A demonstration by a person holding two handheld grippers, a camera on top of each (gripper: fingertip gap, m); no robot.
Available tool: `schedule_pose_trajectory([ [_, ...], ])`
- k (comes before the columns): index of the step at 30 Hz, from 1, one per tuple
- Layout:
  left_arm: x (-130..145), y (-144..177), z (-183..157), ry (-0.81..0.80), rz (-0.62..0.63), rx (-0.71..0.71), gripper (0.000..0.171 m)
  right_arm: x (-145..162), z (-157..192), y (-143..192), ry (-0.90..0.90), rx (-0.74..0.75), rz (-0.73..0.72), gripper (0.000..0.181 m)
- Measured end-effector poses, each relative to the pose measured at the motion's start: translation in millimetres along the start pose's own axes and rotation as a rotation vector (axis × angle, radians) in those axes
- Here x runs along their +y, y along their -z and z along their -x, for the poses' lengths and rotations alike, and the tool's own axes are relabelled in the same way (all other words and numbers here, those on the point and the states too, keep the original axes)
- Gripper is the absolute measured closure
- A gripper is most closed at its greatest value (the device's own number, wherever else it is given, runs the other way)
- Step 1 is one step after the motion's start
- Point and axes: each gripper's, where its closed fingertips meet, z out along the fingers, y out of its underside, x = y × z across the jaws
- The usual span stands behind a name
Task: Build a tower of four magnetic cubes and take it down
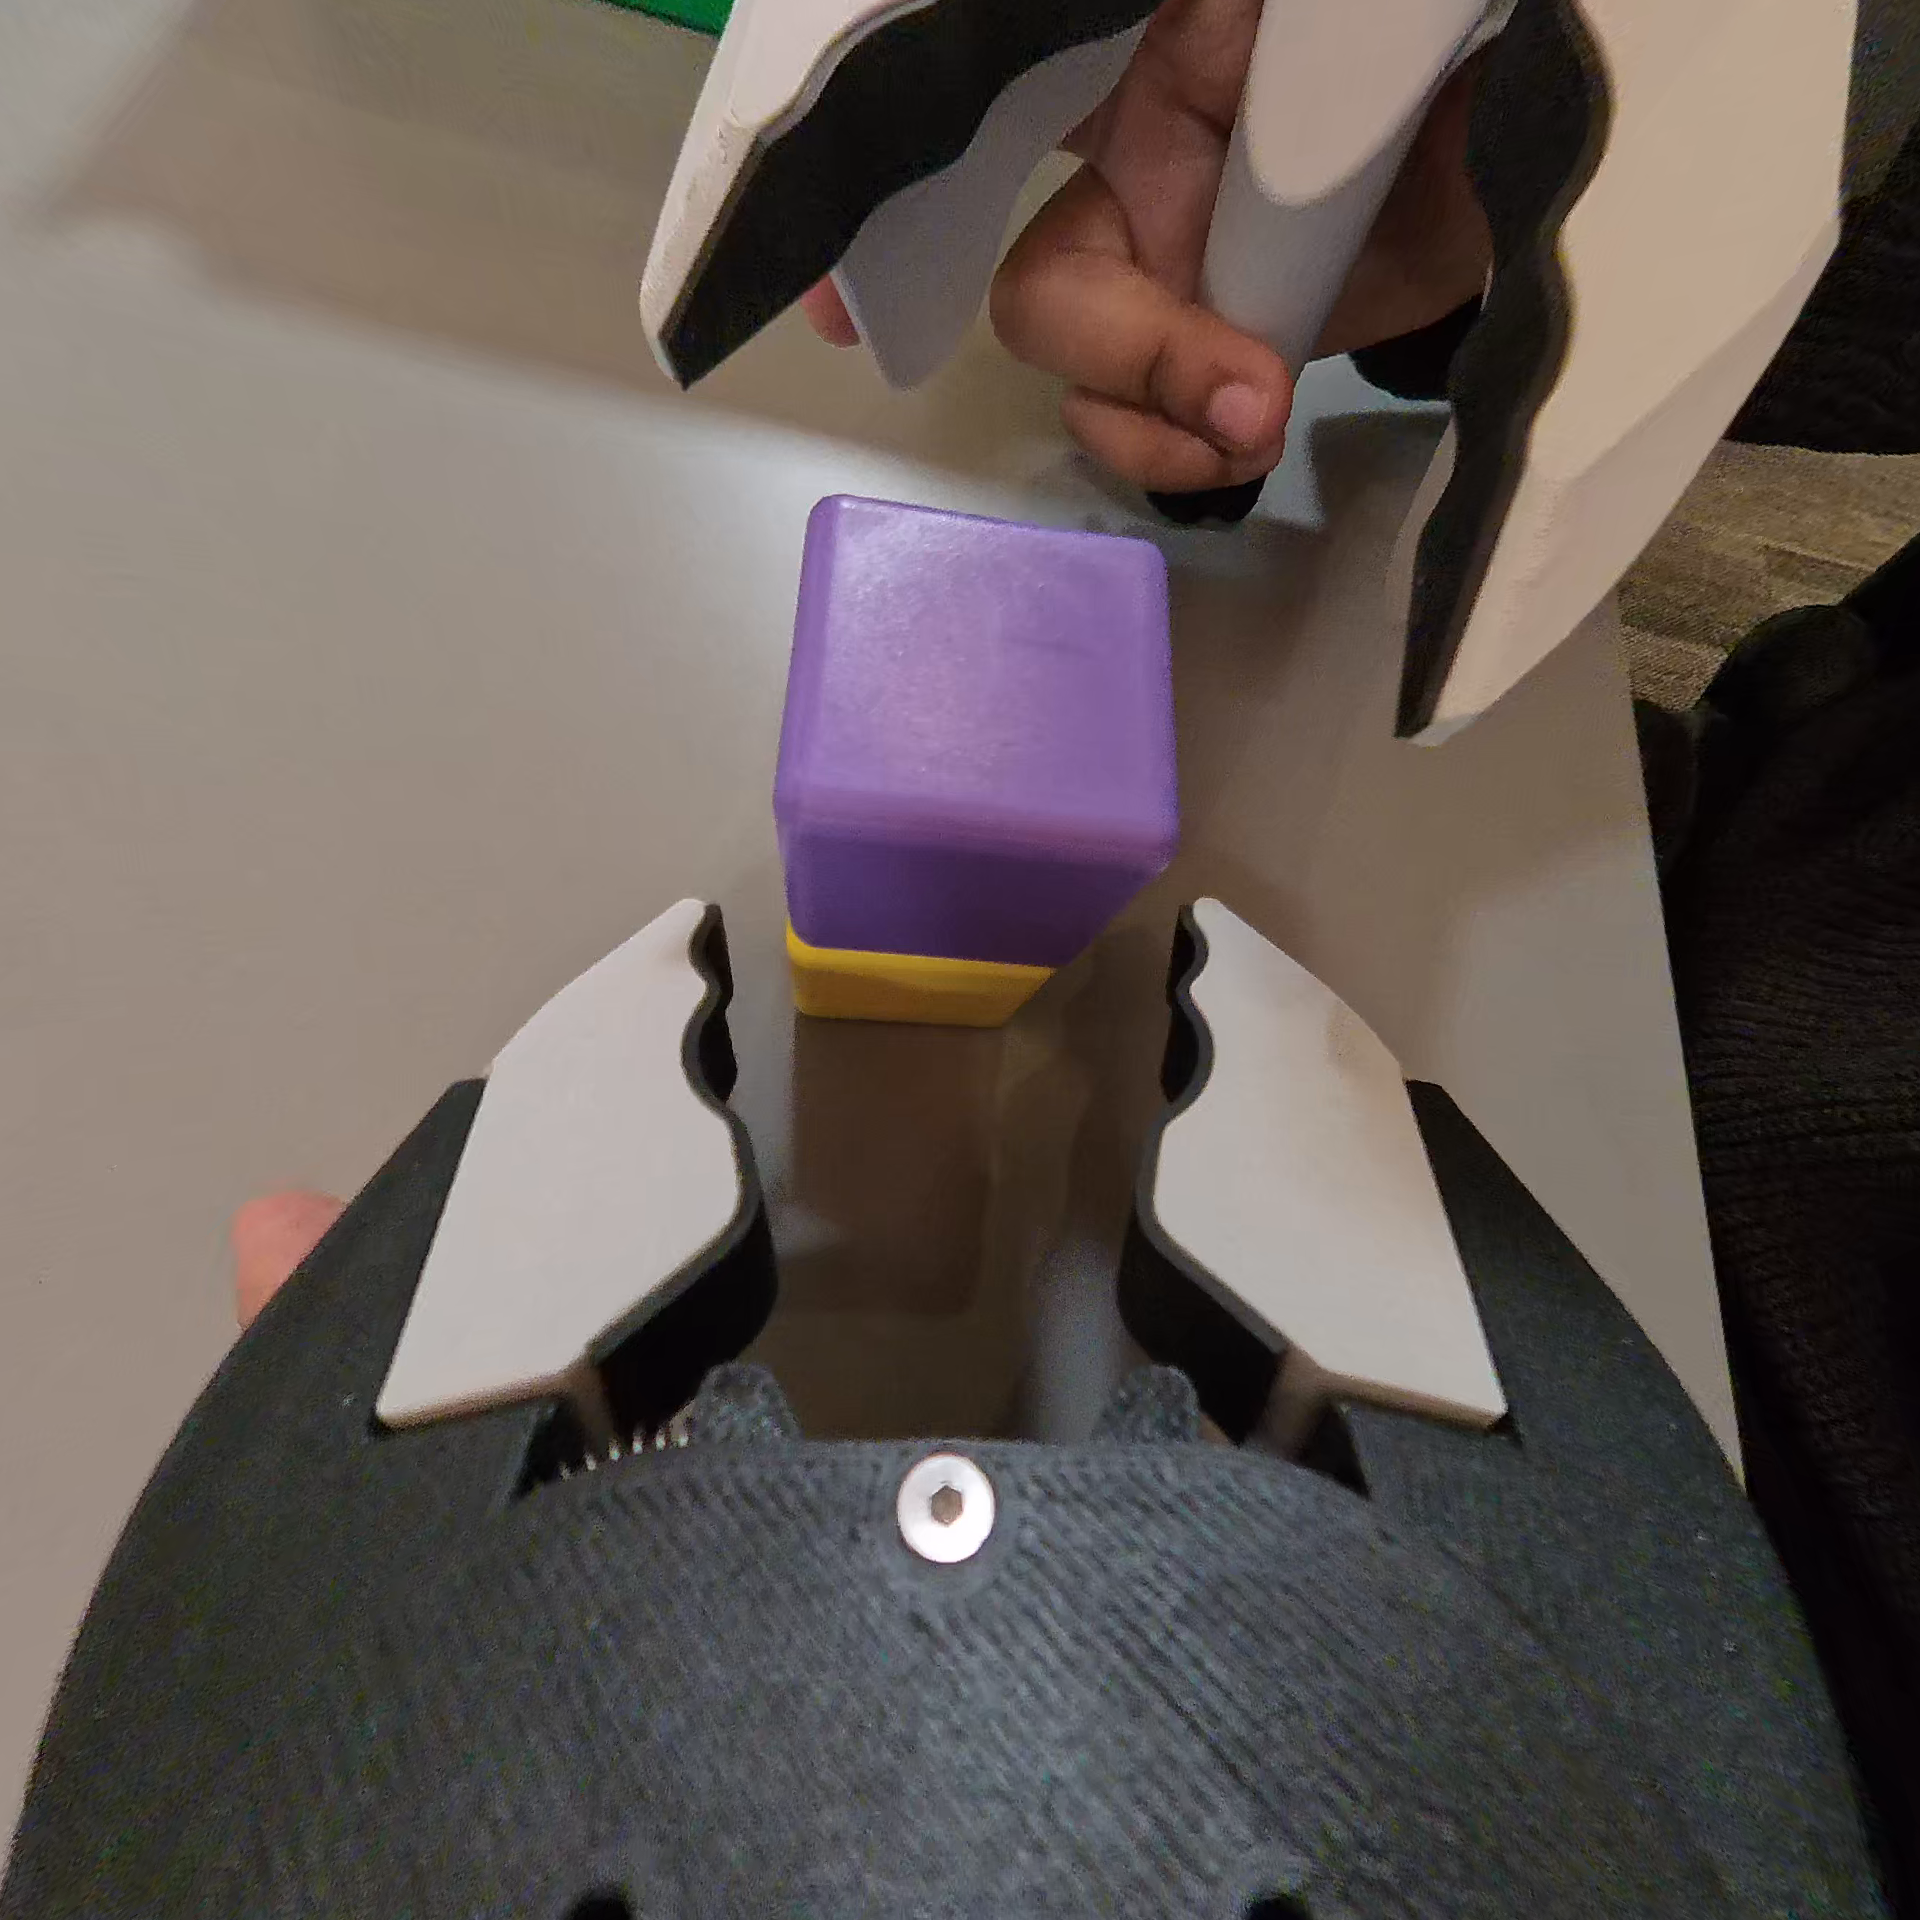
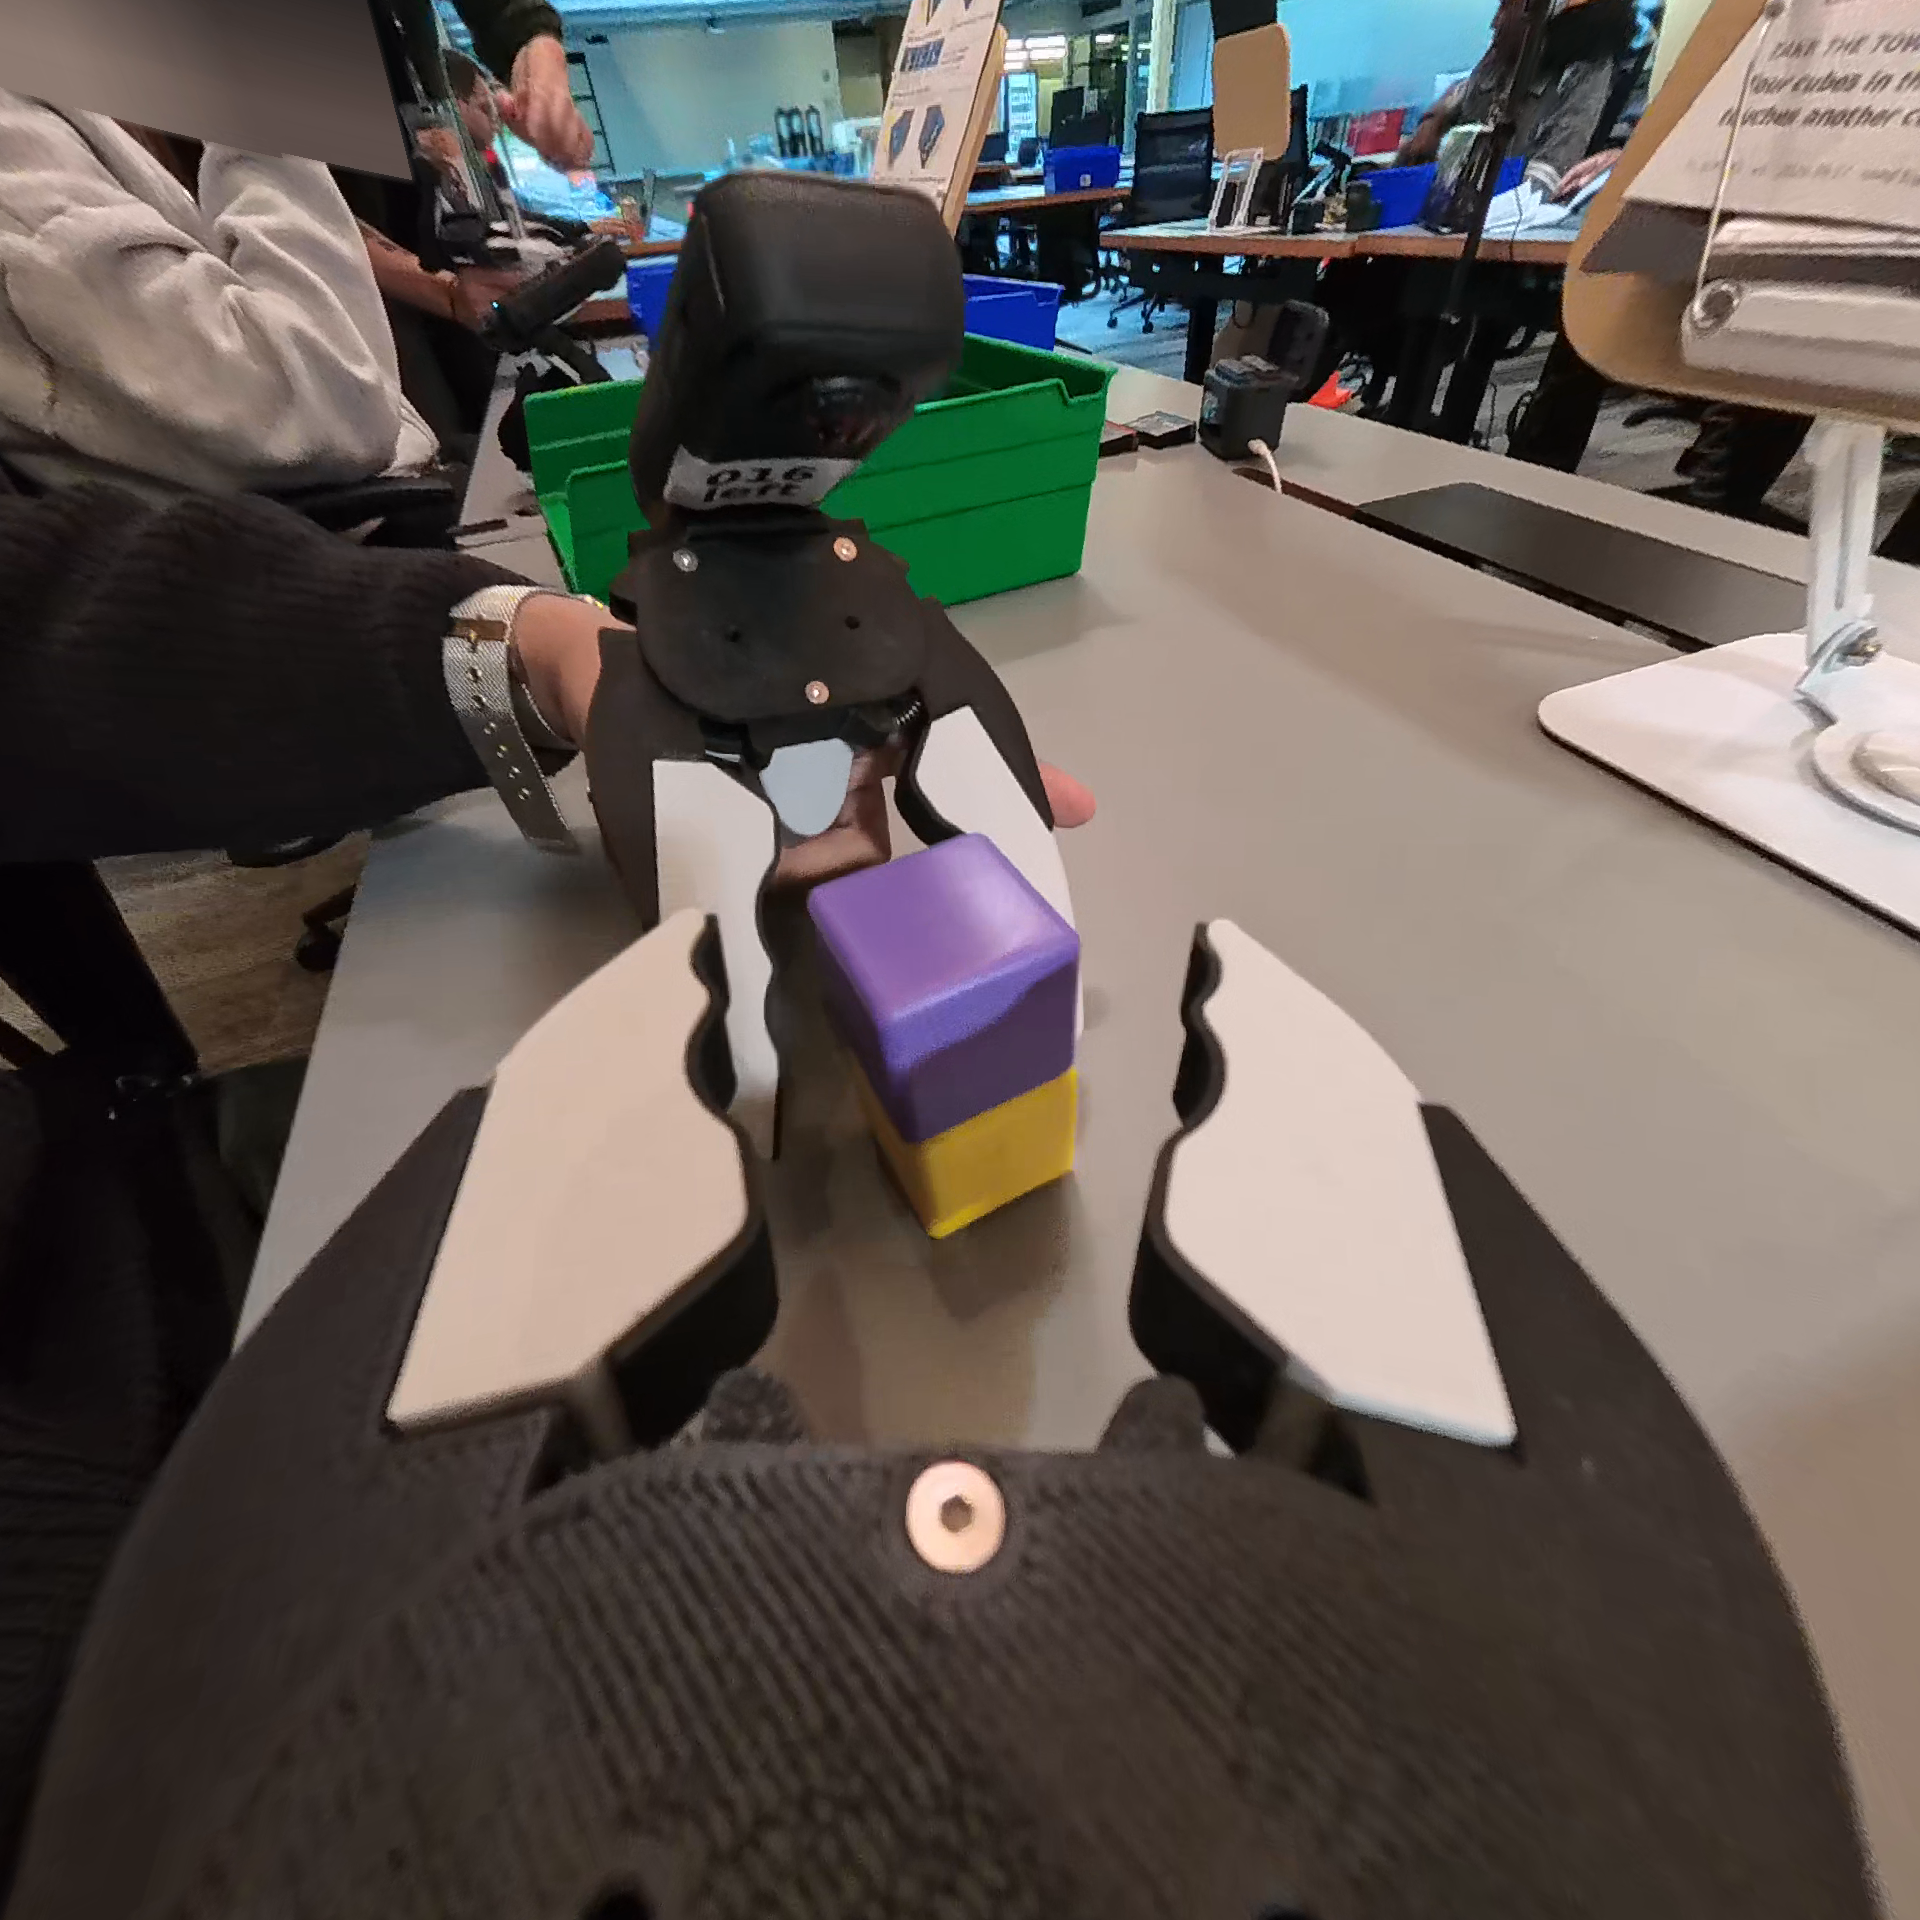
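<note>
A purple cube [image 2: 940,982], probably light, rigid and rather smooth, is standing on a yellow cube [image 2: 982,1153] on the grey table [image 2: 1403,935], being faced by the left gripper [image 1: 951,997] and the right gripper [image 2: 951,1018], both spread wide and empty, so its flat opposite sides are being judged the best place to grasp.

Even indoor light, soft shadows, wide-angle bending at edges, slight motion blur.
</note>
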Motion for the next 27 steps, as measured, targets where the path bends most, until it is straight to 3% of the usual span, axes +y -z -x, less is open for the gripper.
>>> schedule_pose_trajectory([
  [6, 2.9, -2.9, 2.7, 0.003, 0.028, -0.022, 0.096, 3.3, 1.6, -1.7, -0.018, -0.033, 0.002, 0.1],
  [12, 6.7, -6.6, 1.4, -0.021, 0.065, -0.031, 0.121, 5.1, 3.0, -3.6, -0.03, -0.059, 0.018, 0.104],
  [24, 8.9, -7.7, -13.6, -0.082, 0.08, 0.053, 0.121, 17.7, 15.1, -7.3, 0.04, -0.114, 0.12, 0.111],
  [27, 9.0, -7.8, -14.0, -0.086, 0.081, 0.053, 0.121, 22.0, 19.6, -9.0, 0.062, -0.128, 0.153, 0.123],
])
